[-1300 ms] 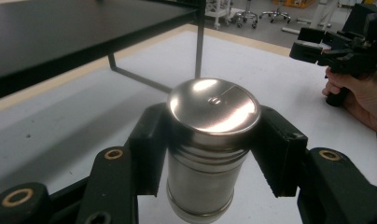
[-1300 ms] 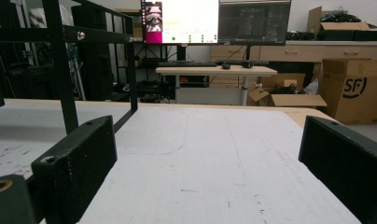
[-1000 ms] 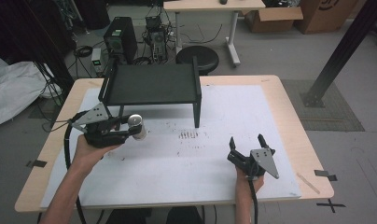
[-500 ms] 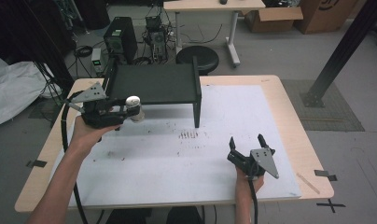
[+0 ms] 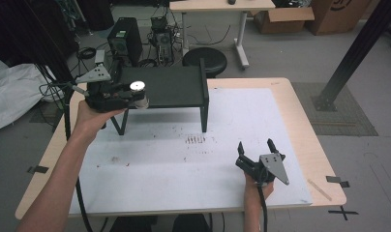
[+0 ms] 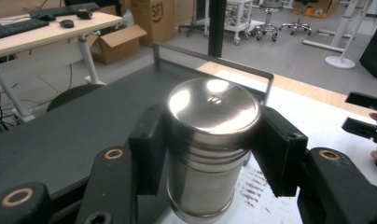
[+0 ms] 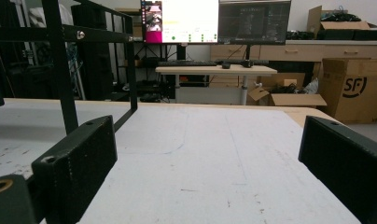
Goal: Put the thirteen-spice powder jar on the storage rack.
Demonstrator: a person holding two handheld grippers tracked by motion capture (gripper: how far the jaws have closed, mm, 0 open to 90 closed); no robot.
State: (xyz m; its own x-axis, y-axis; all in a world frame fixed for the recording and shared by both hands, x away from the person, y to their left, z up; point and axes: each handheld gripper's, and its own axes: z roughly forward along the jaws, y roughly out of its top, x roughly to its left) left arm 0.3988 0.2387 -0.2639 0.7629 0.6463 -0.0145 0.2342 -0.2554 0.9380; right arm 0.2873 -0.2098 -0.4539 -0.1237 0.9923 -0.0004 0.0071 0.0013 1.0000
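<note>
Steel canister [image 6: 209,151], clamped in the left gripper [image 5: 135,94], has risen from the white mat to the black shelf's [image 5: 174,86] front-left edge, ready for placing; right gripper [image 5: 256,147] rests open.

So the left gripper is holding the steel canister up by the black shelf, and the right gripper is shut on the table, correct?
Not quite. The left gripper does clamp the steel canister by the black shelf, but the right gripper is open: the right gripper view shows its jaws wide apart with bare table between them.
</note>
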